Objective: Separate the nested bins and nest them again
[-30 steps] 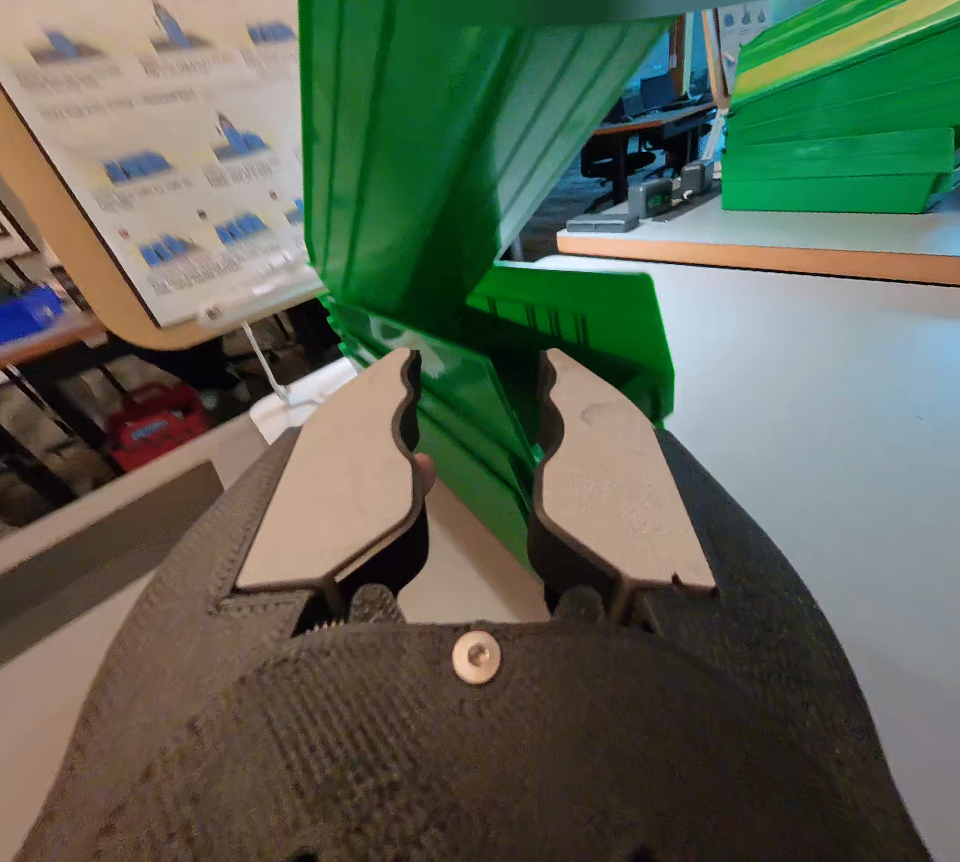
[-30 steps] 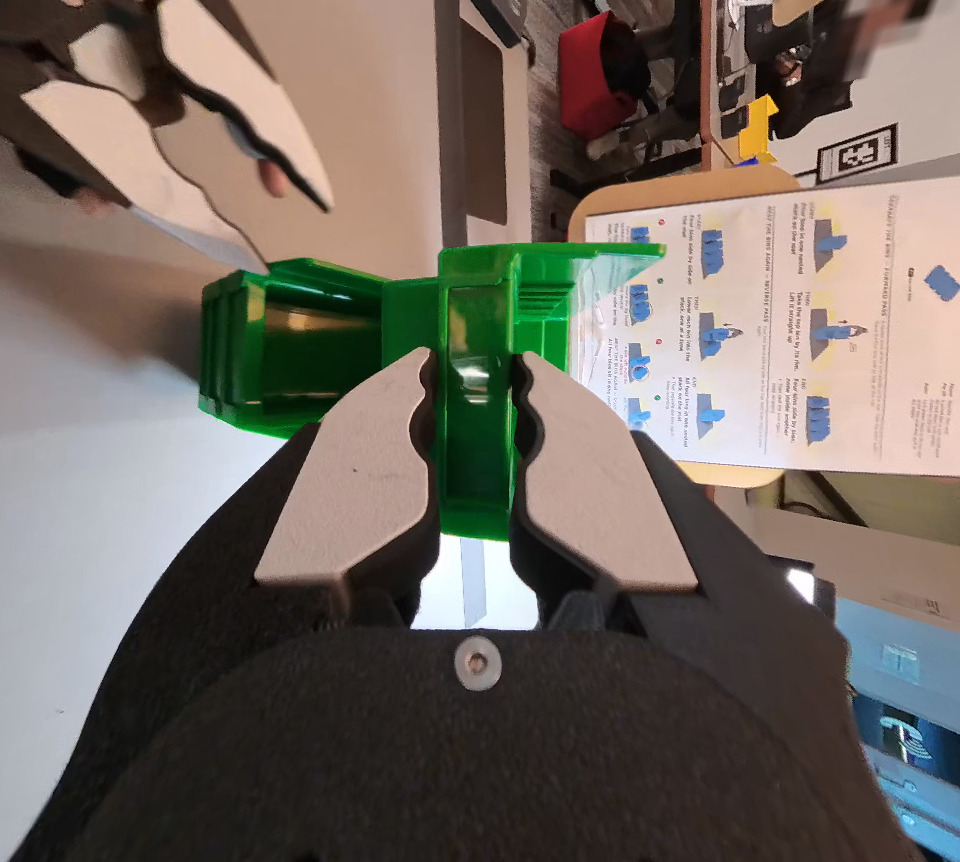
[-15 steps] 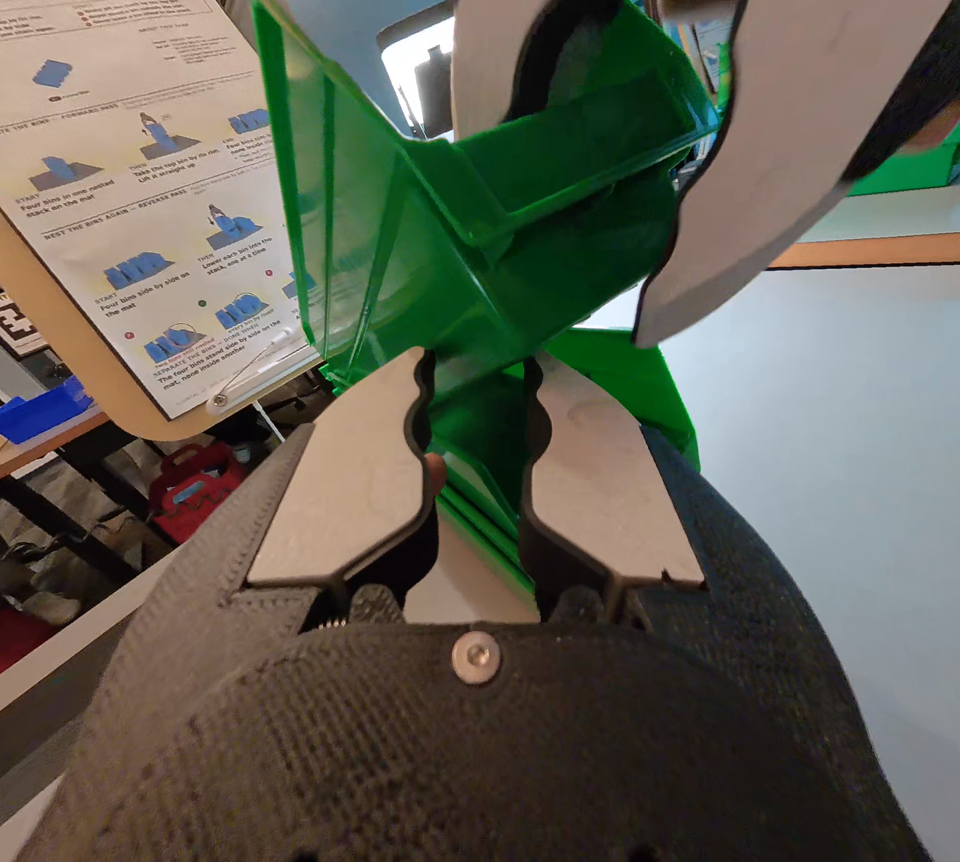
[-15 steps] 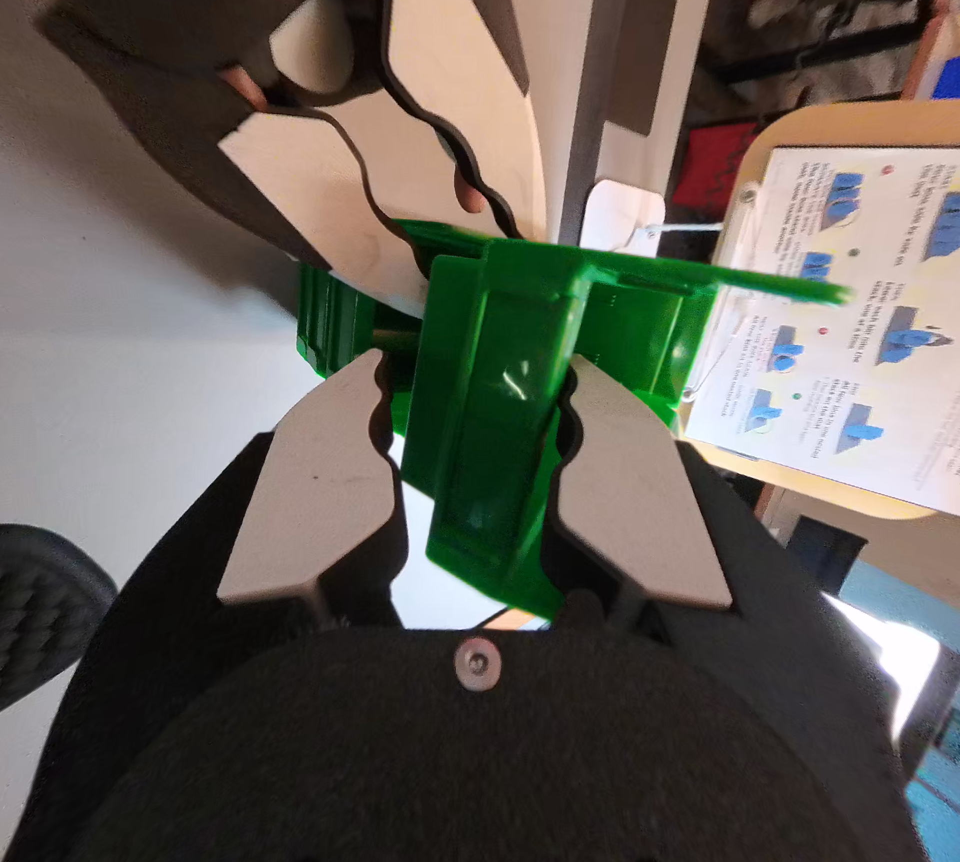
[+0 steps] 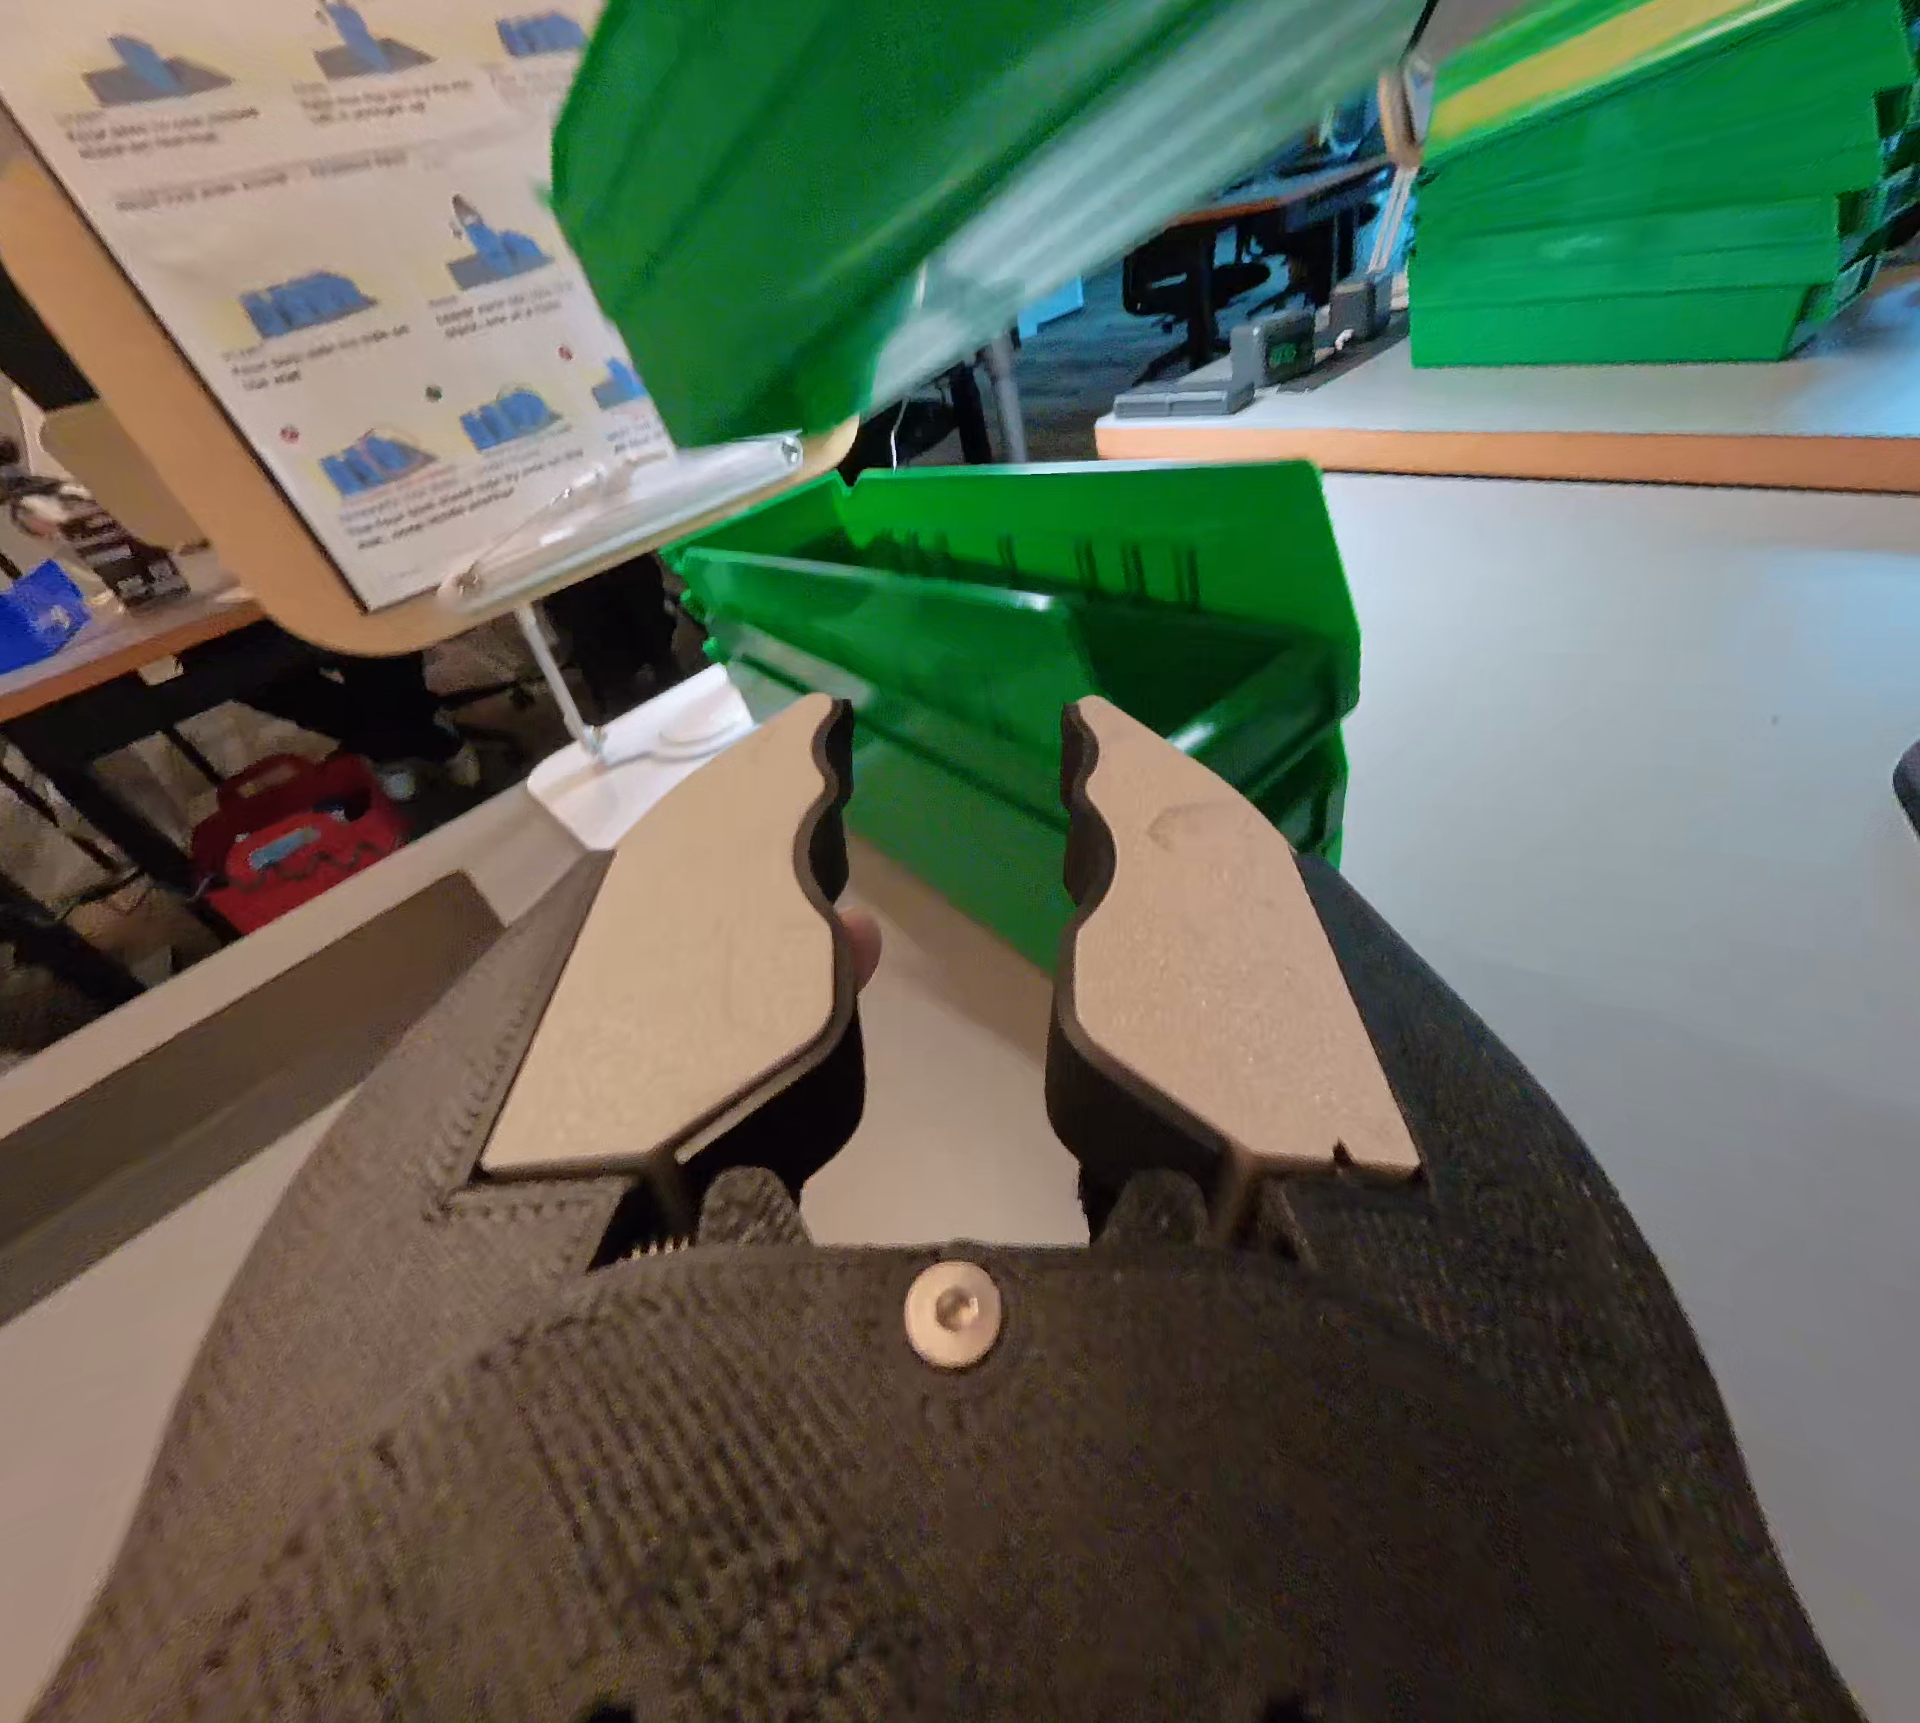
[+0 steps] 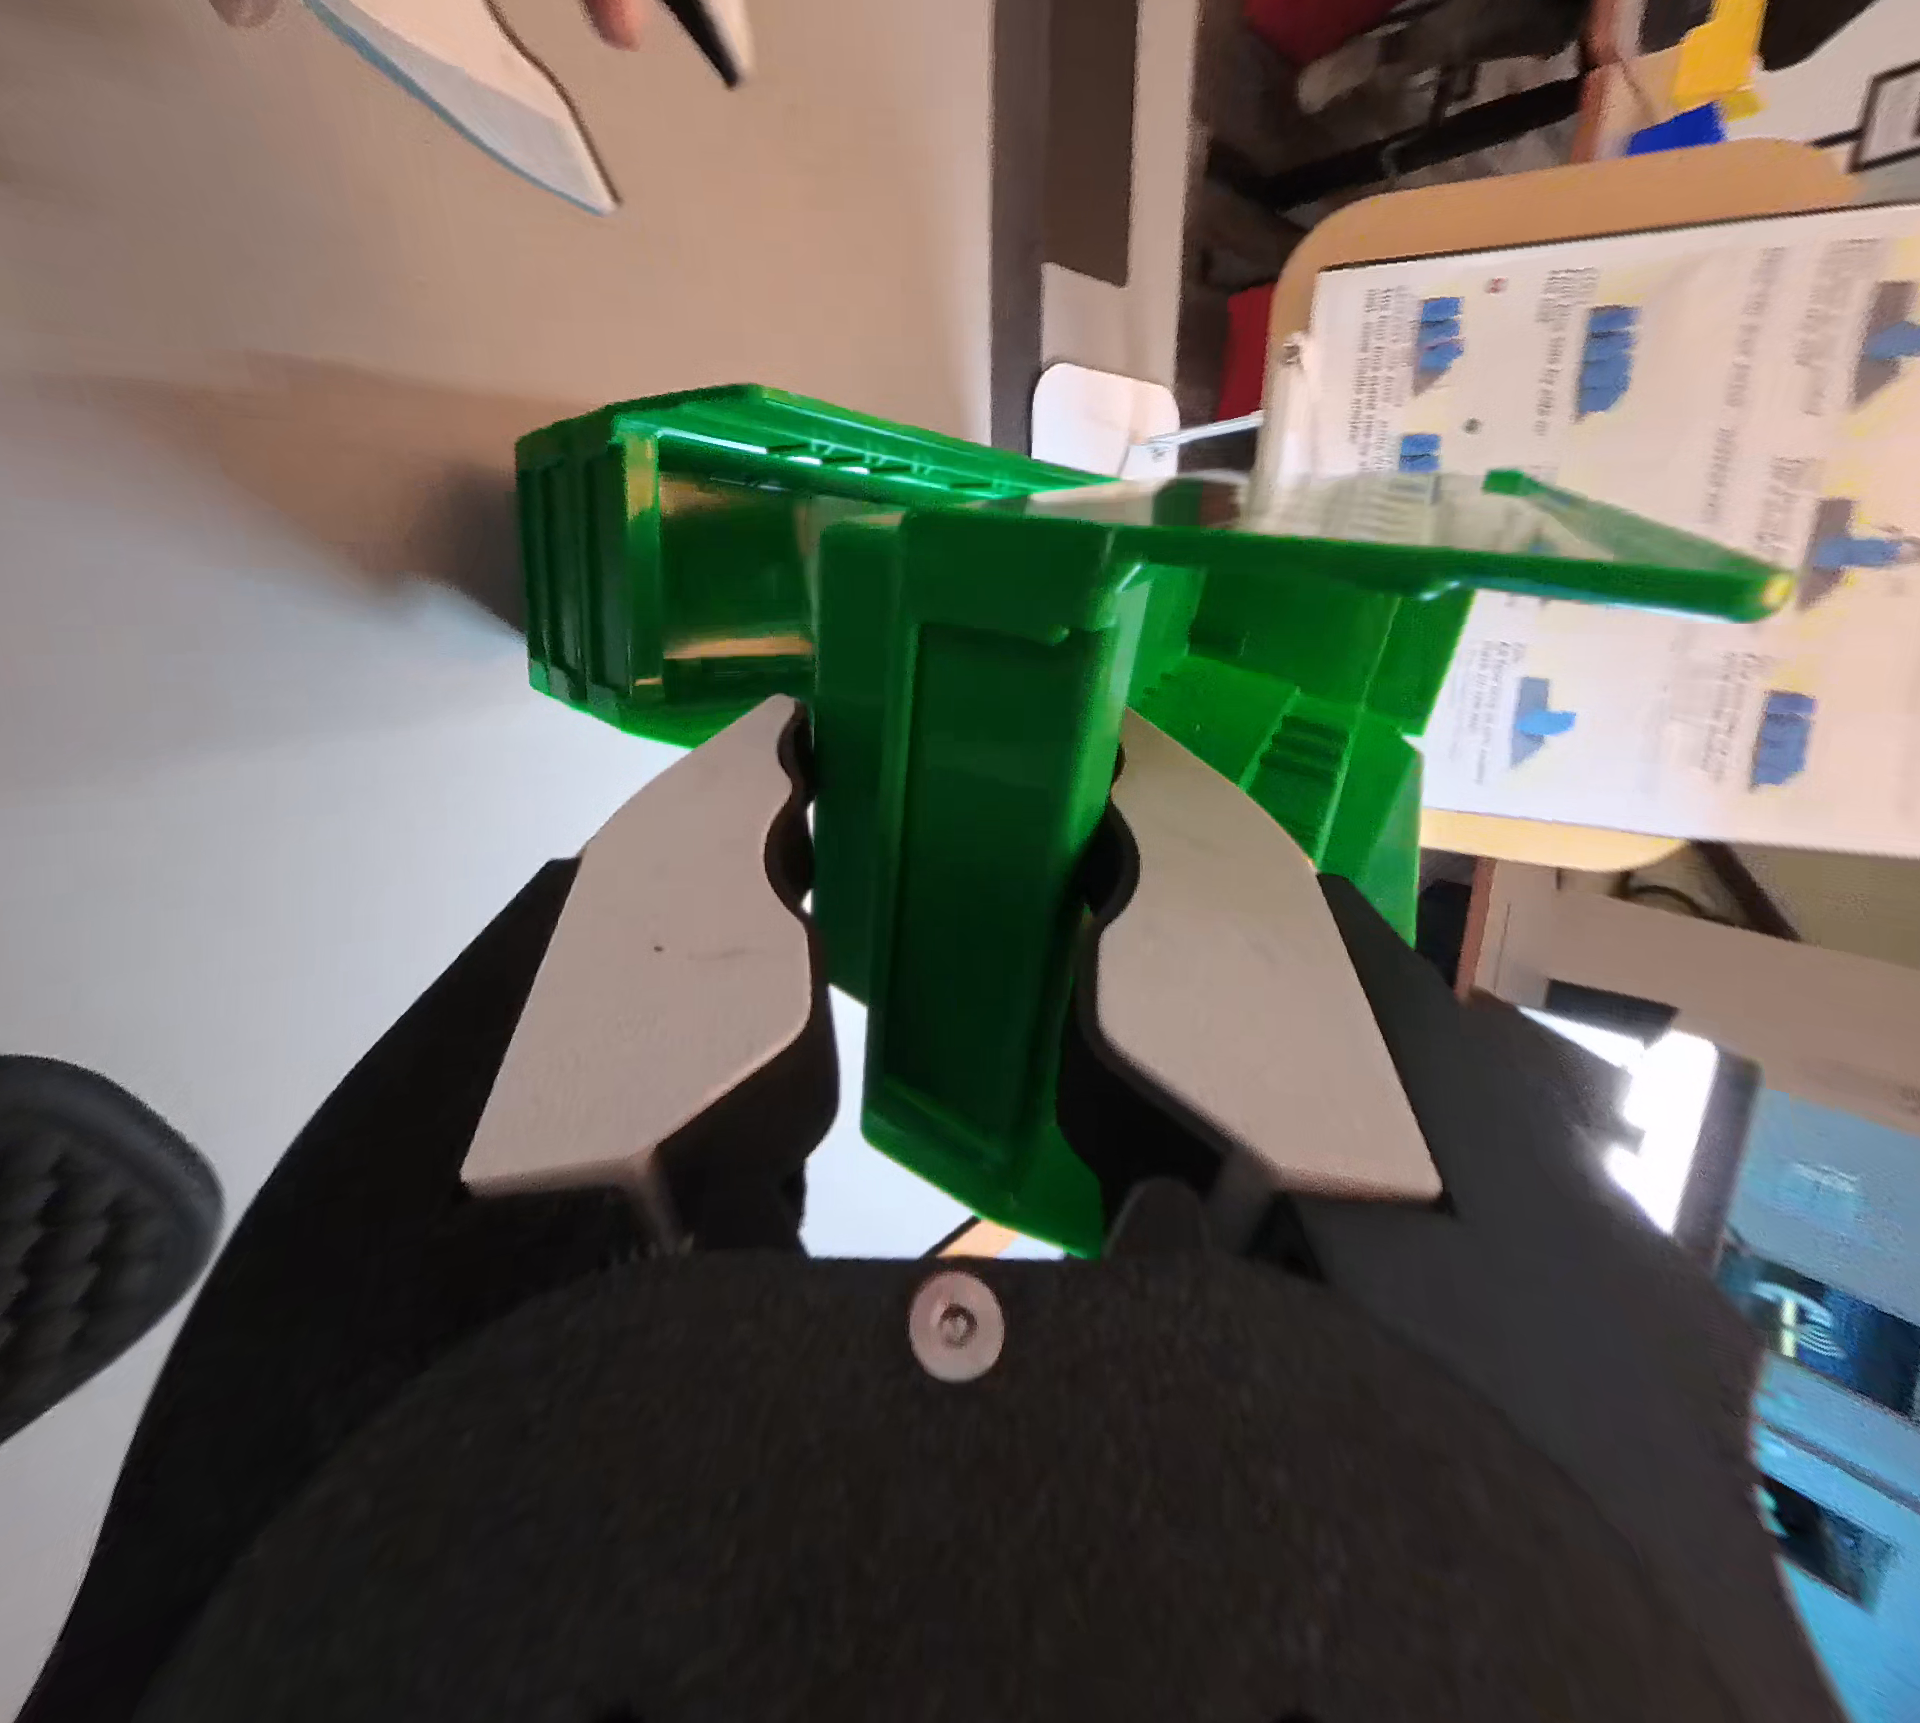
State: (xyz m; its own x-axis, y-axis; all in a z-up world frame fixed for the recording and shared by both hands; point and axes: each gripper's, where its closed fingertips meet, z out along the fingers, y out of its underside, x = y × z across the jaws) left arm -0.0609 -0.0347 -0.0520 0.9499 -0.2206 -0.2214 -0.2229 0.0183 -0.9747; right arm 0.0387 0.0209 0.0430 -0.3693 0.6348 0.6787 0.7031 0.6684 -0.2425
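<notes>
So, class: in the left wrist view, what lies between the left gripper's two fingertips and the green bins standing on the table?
Only bare table: the open left gripper stops short of the nested bins.

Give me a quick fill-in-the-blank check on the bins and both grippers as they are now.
1. The right gripper is shut on a ____ bin.
2. The left gripper is ____, holding nothing.
3. The stack rests on the ____.
4. The held bin hangs ____ the stack.

Missing words: green; open; table; above
</notes>
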